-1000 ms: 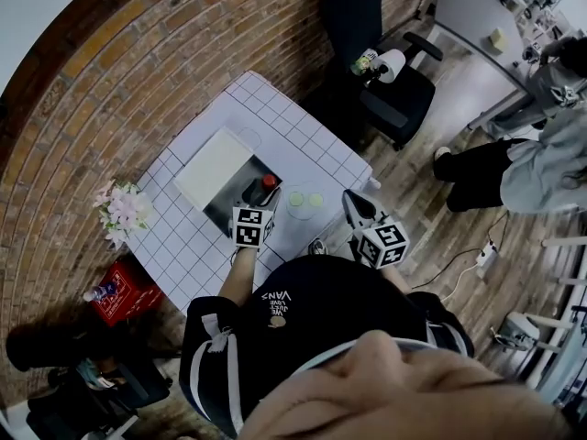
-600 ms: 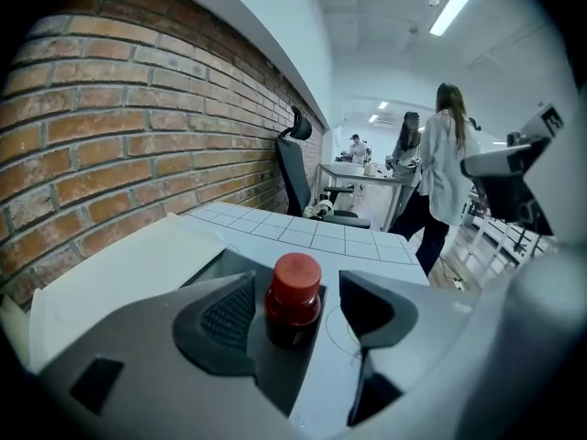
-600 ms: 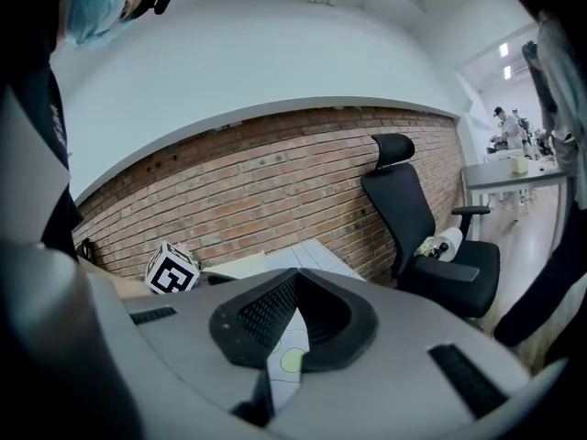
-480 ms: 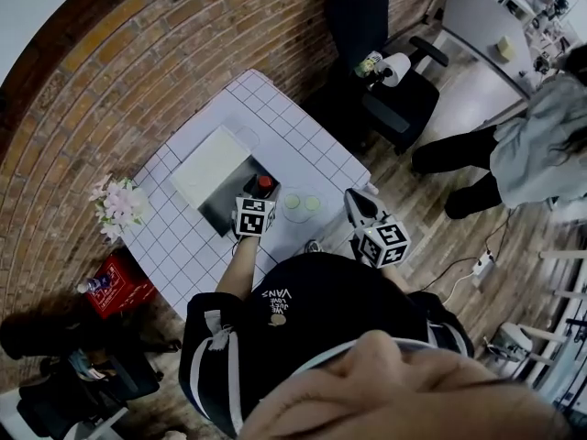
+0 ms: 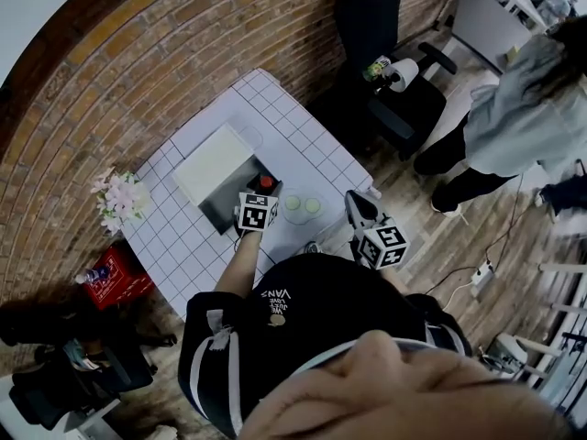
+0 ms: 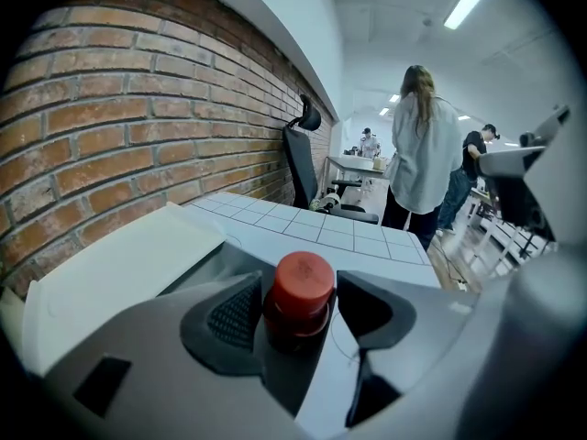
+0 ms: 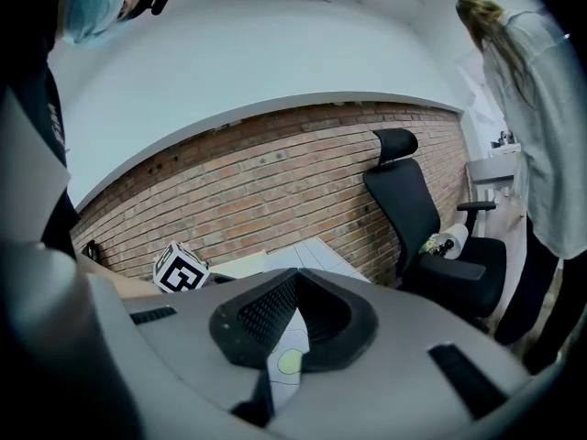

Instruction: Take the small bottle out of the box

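Observation:
The small dark bottle (image 6: 301, 287) with a red cap (image 5: 266, 181) stands upright between the jaws of my left gripper (image 6: 298, 305), which is shut on its neck. In the head view the left gripper (image 5: 264, 189) holds it at the right end of the open grey box (image 5: 220, 207), whose white lid (image 5: 213, 163) lies folded back. Whether the bottle's base still rests in the box is hidden. My right gripper (image 5: 353, 200) hovers off the table's right corner, shut with nothing in it; in its own view the right gripper (image 7: 292, 301) has its pads together.
A clear dish (image 5: 303, 205) with two pale green discs lies right of the box on the white tiled table (image 5: 275, 117). Pink flowers (image 5: 119, 200) stand at the left corner, a red crate (image 5: 110, 278) below. A black office chair (image 5: 404, 108) and a walking person (image 5: 514, 108) are at right.
My left gripper stays shut on the bottle and has edged slightly towards the box. The right gripper has hardly moved. The person at right has walked closer to the chair.

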Available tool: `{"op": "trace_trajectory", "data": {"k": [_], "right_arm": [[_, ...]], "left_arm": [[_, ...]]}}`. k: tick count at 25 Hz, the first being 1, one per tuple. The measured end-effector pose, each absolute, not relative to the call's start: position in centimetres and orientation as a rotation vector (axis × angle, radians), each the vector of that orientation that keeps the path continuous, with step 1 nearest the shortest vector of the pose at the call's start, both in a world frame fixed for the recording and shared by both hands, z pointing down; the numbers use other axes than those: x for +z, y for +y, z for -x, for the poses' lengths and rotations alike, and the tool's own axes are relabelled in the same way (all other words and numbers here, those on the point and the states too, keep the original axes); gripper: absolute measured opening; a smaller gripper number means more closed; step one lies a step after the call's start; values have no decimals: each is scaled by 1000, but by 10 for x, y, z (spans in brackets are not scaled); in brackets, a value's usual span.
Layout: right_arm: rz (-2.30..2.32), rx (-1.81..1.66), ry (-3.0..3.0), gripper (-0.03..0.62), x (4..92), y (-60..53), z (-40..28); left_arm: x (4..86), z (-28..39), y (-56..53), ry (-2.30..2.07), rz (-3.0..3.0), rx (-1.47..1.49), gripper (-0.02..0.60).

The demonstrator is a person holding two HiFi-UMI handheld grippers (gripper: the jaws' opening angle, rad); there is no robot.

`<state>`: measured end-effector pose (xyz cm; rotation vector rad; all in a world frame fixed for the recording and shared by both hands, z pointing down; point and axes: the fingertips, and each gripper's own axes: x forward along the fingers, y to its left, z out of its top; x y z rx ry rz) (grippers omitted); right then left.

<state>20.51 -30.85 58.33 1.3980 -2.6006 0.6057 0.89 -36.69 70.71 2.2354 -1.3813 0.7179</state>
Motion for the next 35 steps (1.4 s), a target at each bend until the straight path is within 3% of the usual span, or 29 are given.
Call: {"op": "trace_trajectory", "data": {"k": [5, 35], "right_arm": [[-1383, 618, -2594, -2, 586, -308, -206], [-1400, 632, -2580, -2, 582, -298, -181]], "left_arm": [[706, -7, -367, -1389, -2227, 710, 222], [677, 3, -359, -1402, -2305, 620, 216]]}}
